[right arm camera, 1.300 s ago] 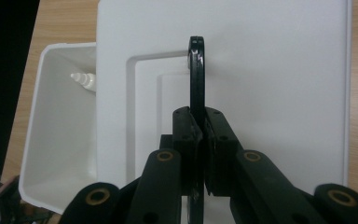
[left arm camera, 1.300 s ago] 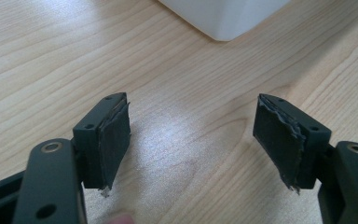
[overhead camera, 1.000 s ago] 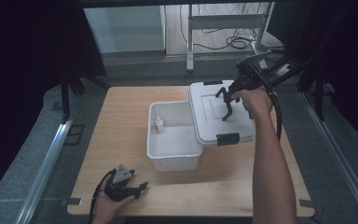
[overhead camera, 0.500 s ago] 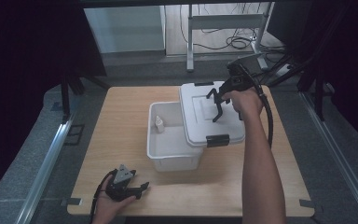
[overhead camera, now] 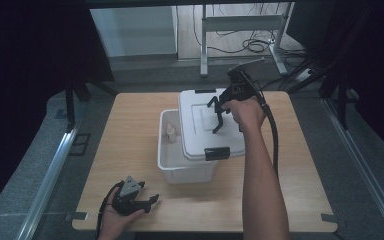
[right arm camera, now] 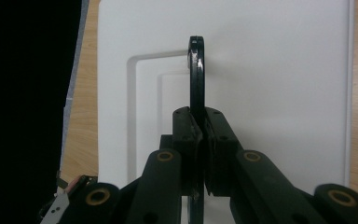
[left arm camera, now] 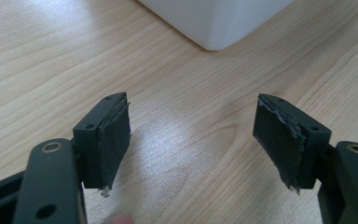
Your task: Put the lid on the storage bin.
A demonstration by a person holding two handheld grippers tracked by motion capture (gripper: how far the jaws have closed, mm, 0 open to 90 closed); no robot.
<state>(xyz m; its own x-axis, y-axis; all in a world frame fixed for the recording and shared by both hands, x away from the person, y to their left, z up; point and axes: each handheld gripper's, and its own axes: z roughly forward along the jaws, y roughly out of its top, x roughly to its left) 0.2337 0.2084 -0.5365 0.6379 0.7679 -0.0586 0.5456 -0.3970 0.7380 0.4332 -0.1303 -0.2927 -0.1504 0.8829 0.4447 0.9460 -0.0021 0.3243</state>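
Right gripper view: our right gripper (right arm camera: 198,135) is clenched on the lid's black handle (right arm camera: 196,74), carrying the white lid (overhead camera: 207,125) at frame centre over the bin (overhead camera: 180,165) to cover it. Our left gripper (left arm camera: 191,140) rests released, lower left.

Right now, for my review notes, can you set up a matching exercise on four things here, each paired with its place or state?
Things:
1. lid
2. small bottle
3. left tool
4. right tool

Places or states:
A. open, low over the bare table near the front edge
B. partly covering the white bin, shifted to its right
C. shut on the lid's black handle
D. standing inside the bin, in the uncovered part

Pairs: 1-B, 2-D, 3-A, 4-C
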